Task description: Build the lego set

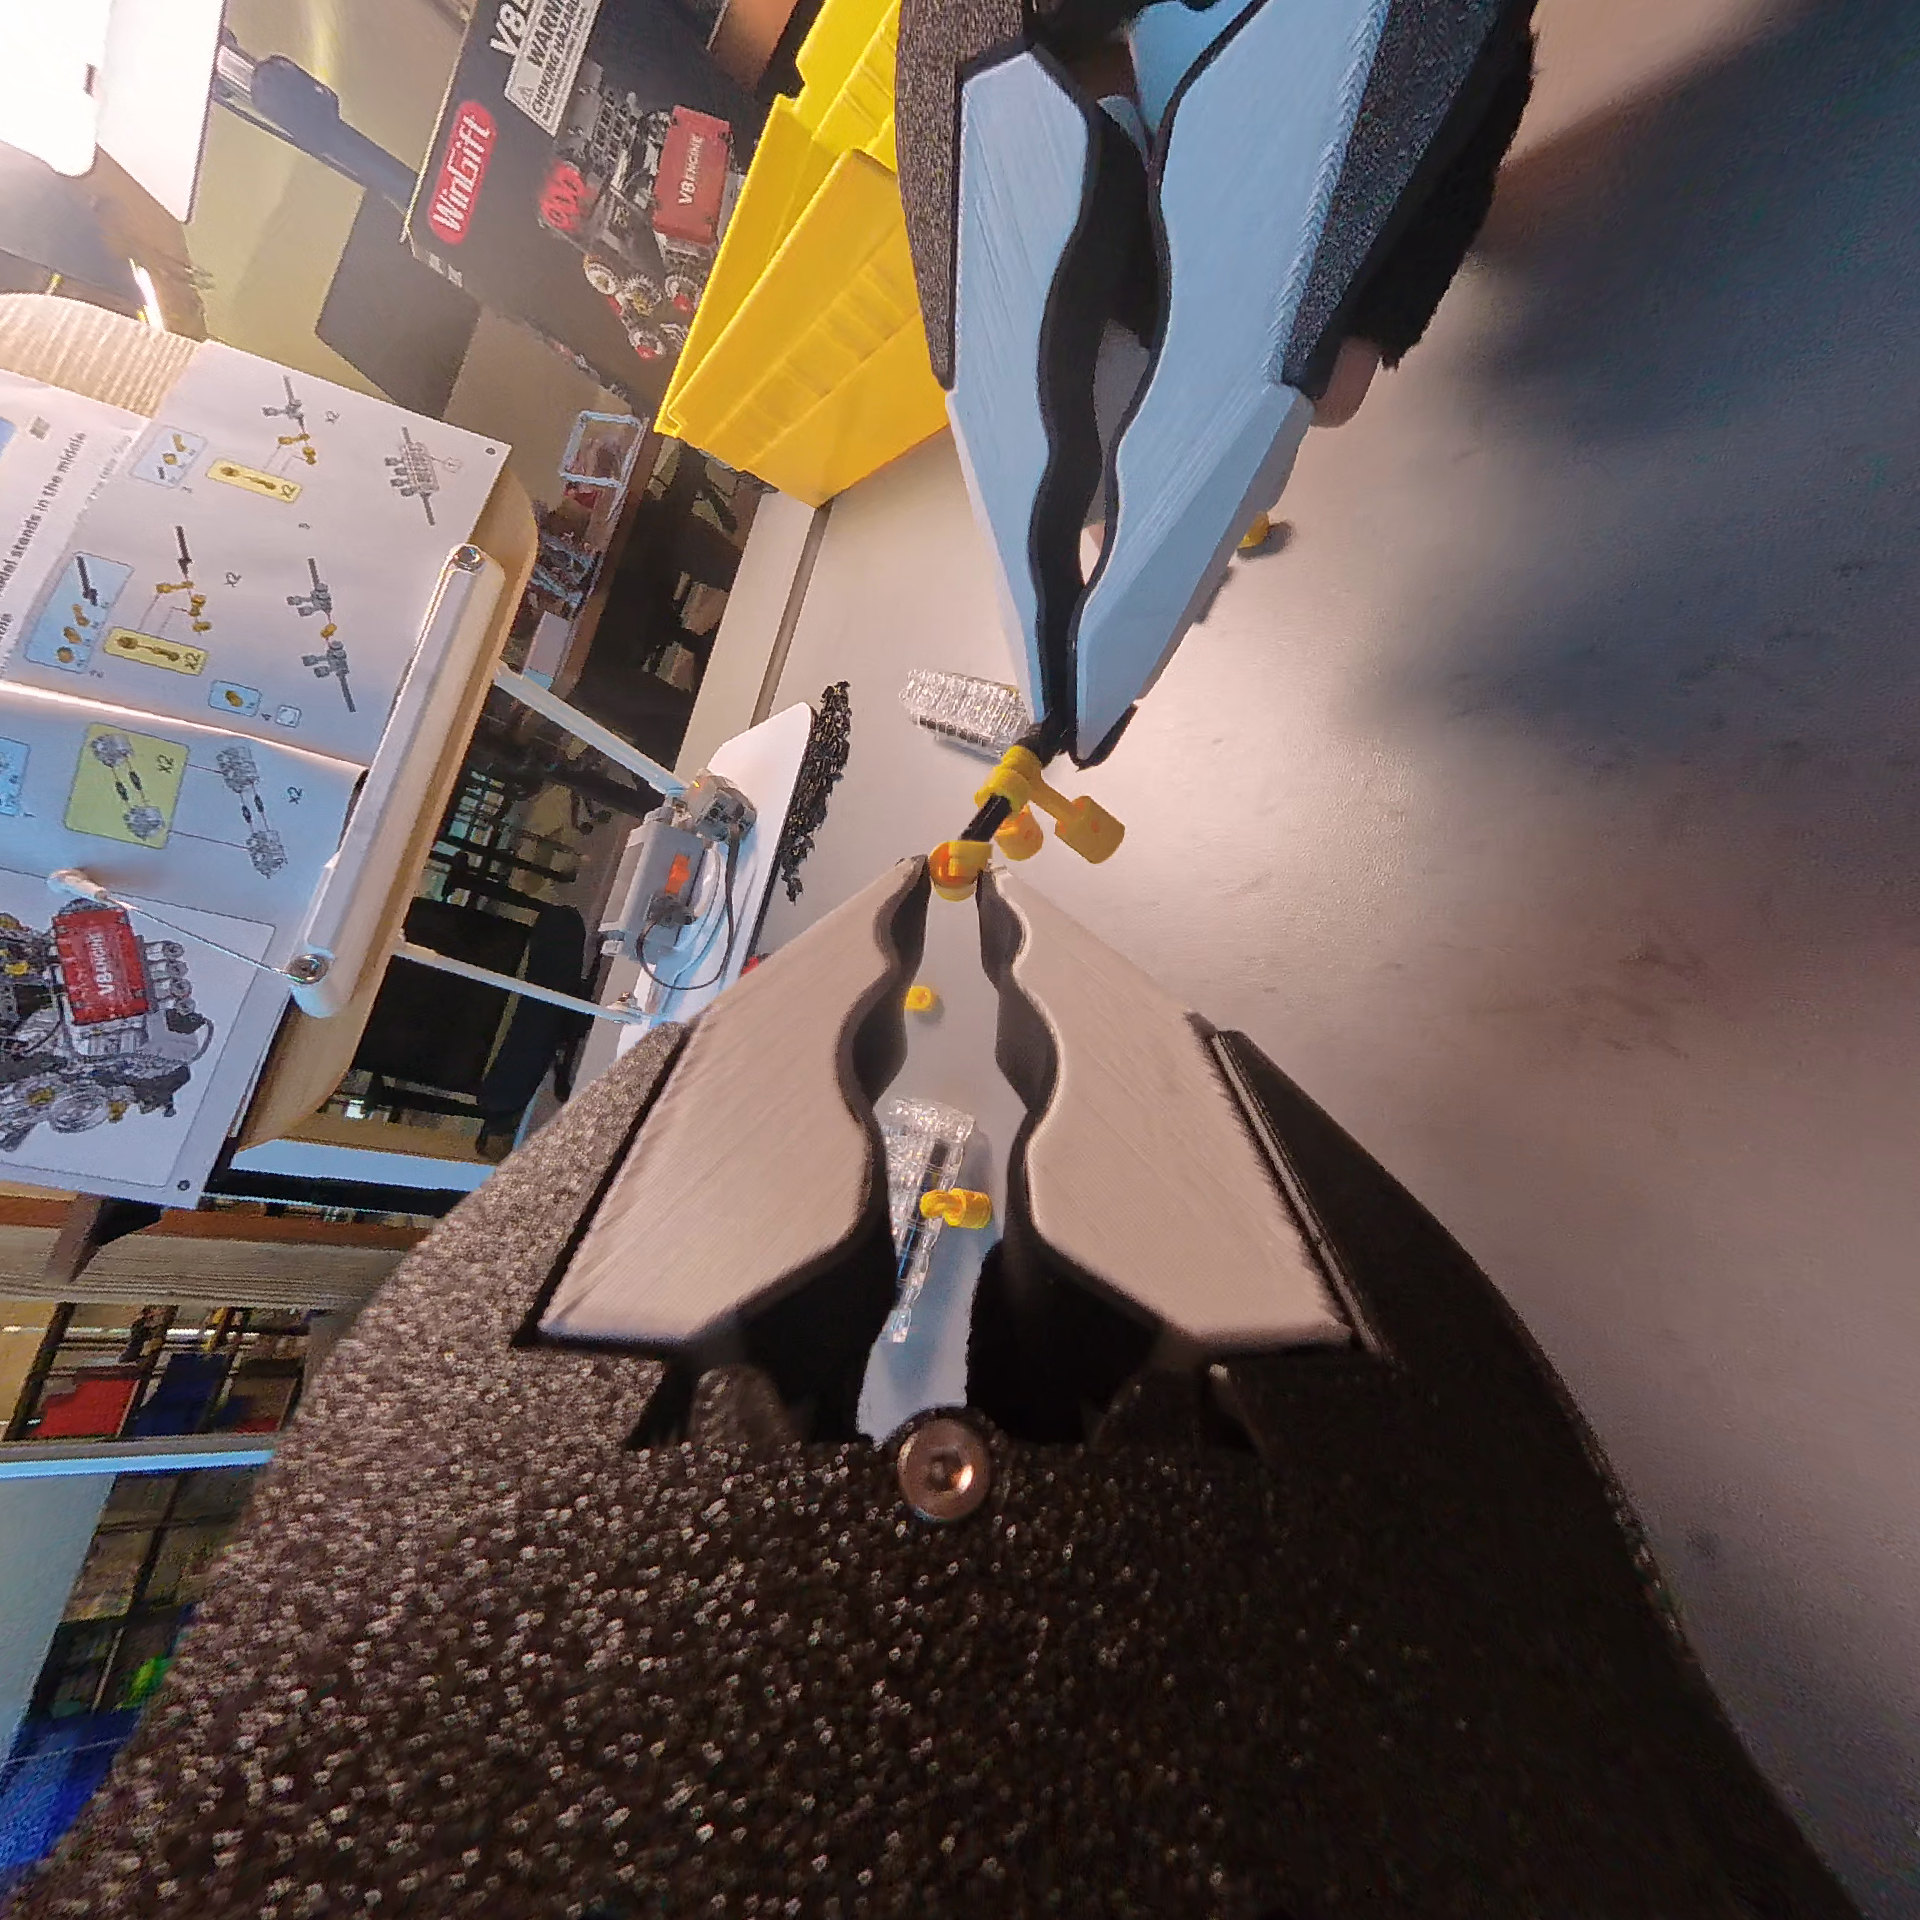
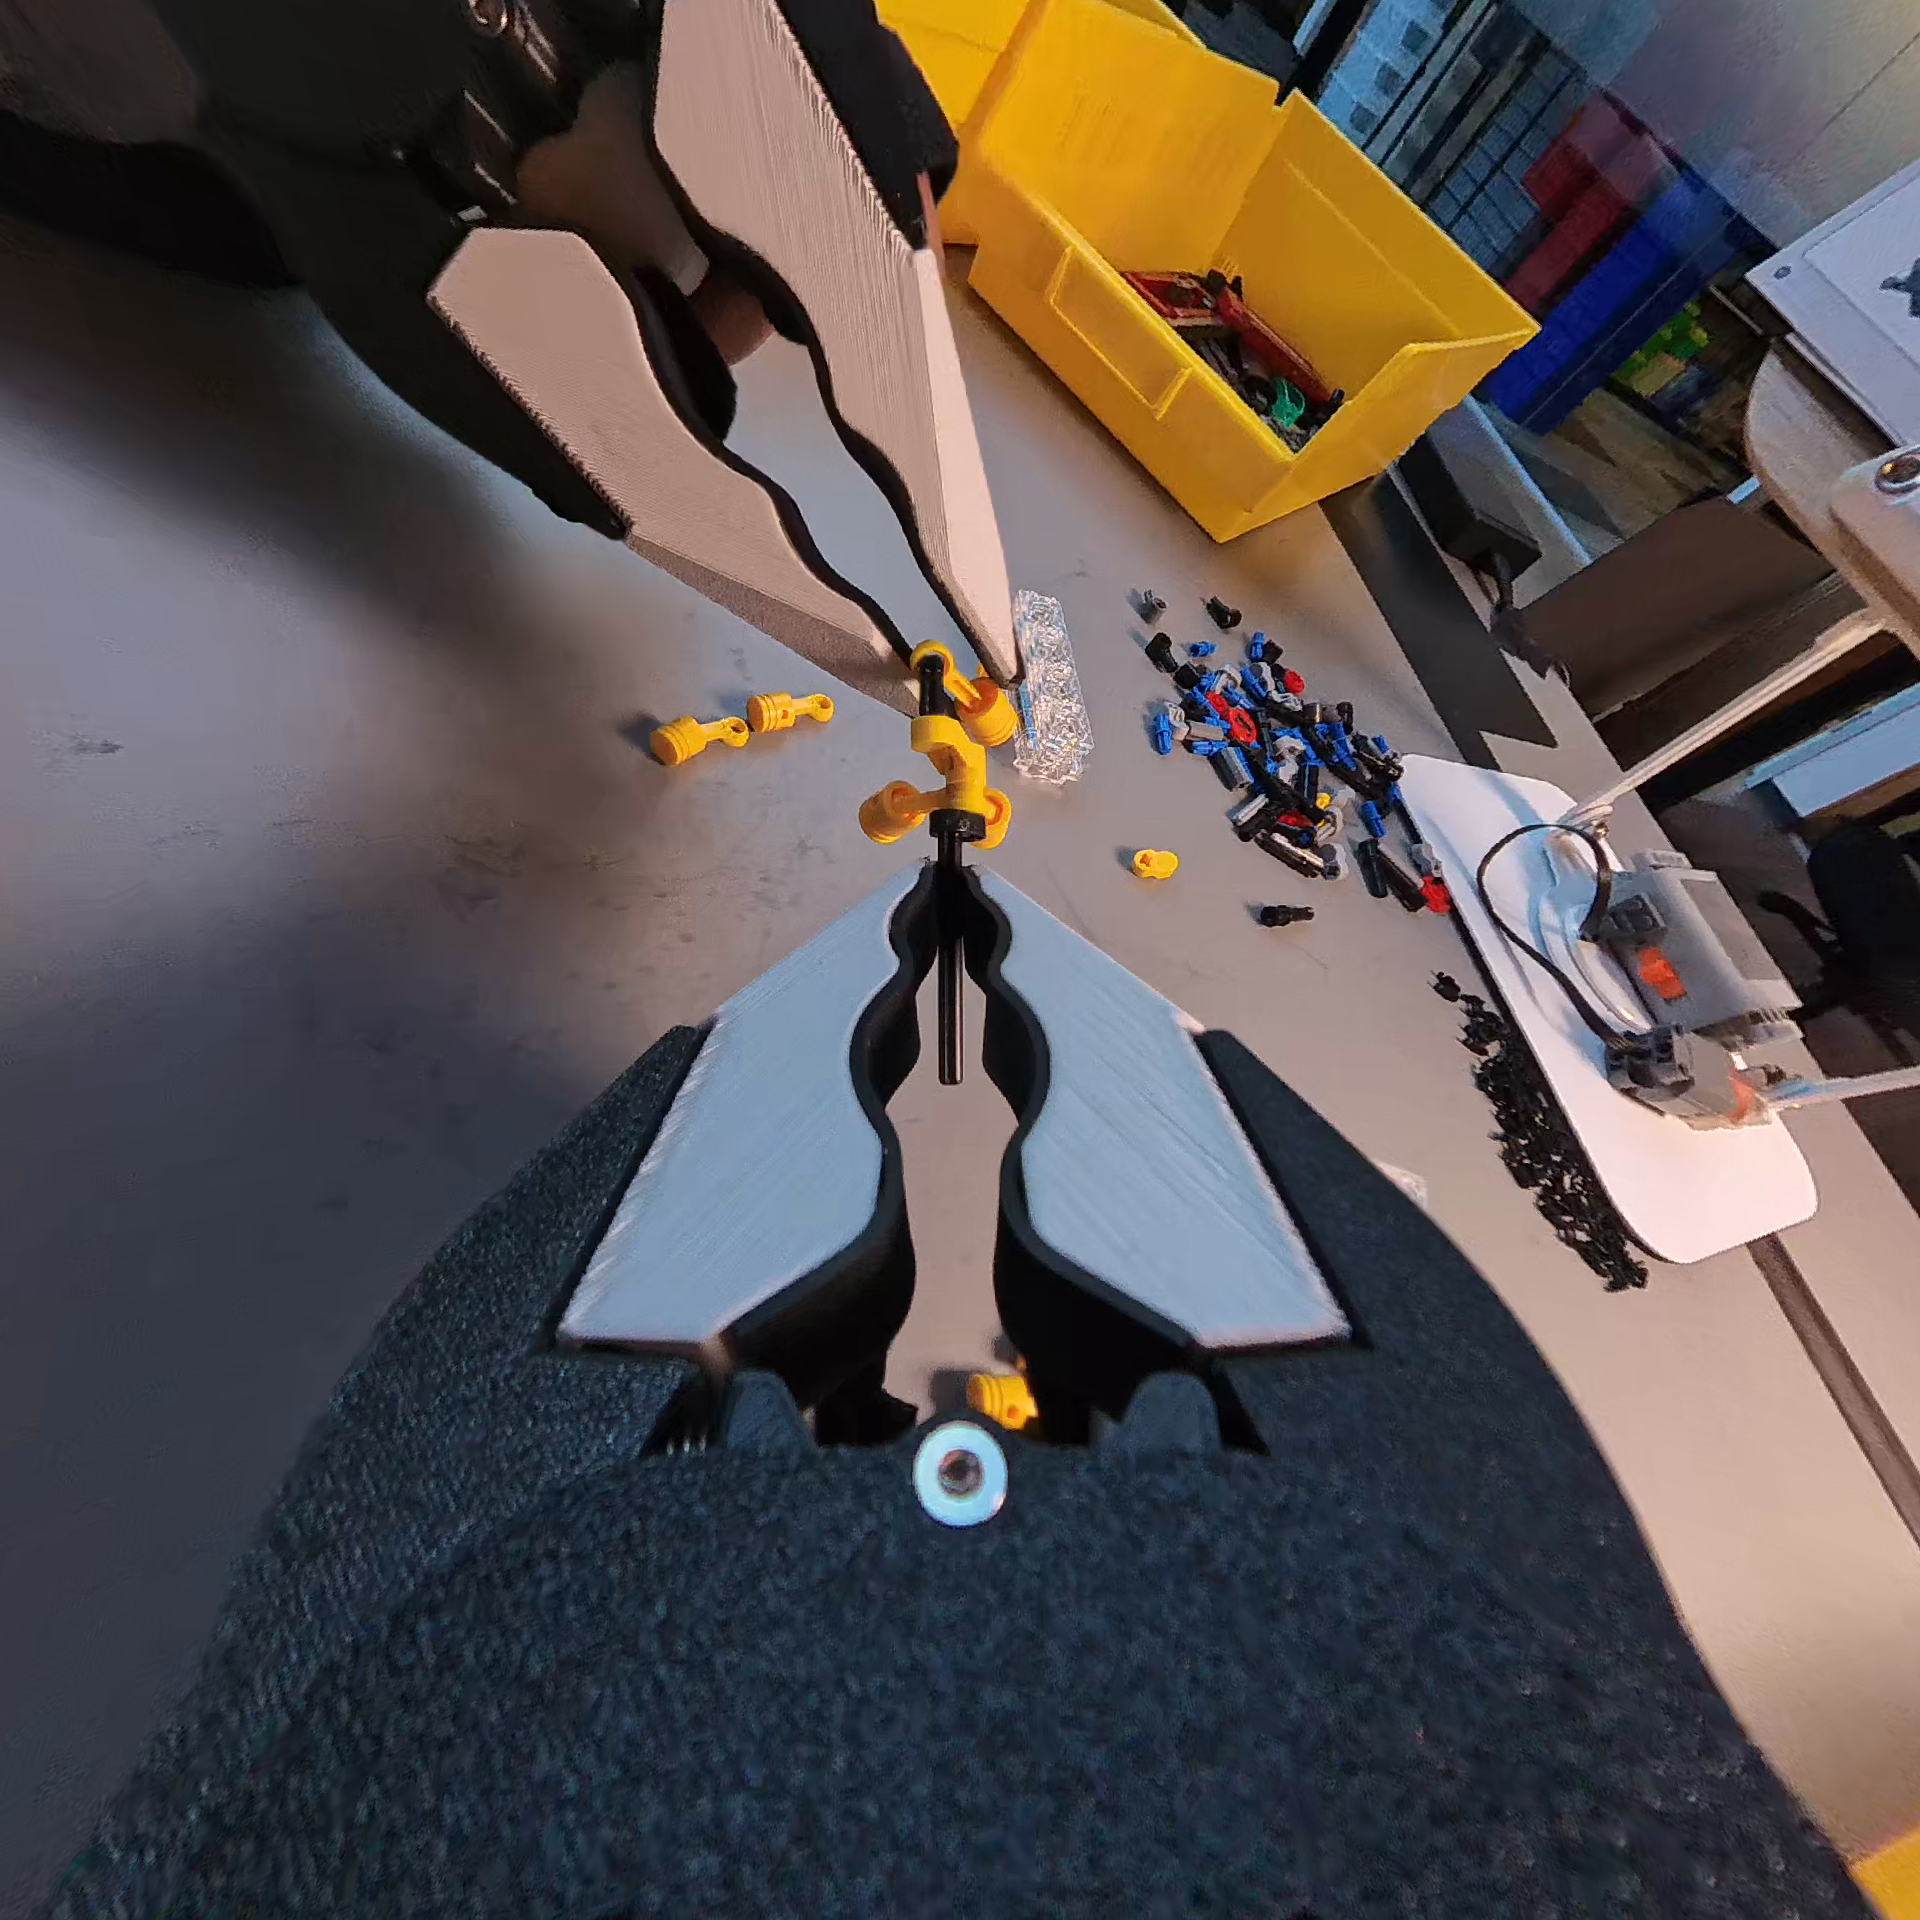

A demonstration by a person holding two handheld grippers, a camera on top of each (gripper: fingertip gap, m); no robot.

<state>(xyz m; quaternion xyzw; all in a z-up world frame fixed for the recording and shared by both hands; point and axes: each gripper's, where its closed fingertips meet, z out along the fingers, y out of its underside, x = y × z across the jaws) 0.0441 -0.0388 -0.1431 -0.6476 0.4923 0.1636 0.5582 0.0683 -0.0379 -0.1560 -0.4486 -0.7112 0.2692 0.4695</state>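
Observation:
A black axle carries yellow crank pieces and pistons. My right gripper is shut on the axle's near end and holds it above the grey table. My left gripper is shut on a small yellow connector at the axle's other end. The left gripper also shows in the right wrist view, and the right gripper in the left wrist view, tip to tip. The assembly hangs between them.
Two loose yellow pistons and a clear brick lie just beyond the grippers. A pile of small mixed parts, a white tray with a grey motor and yellow bins lie right. An instruction booklet stands left. Only a small space, under 4 cm, lies between the two pairs of fingers.

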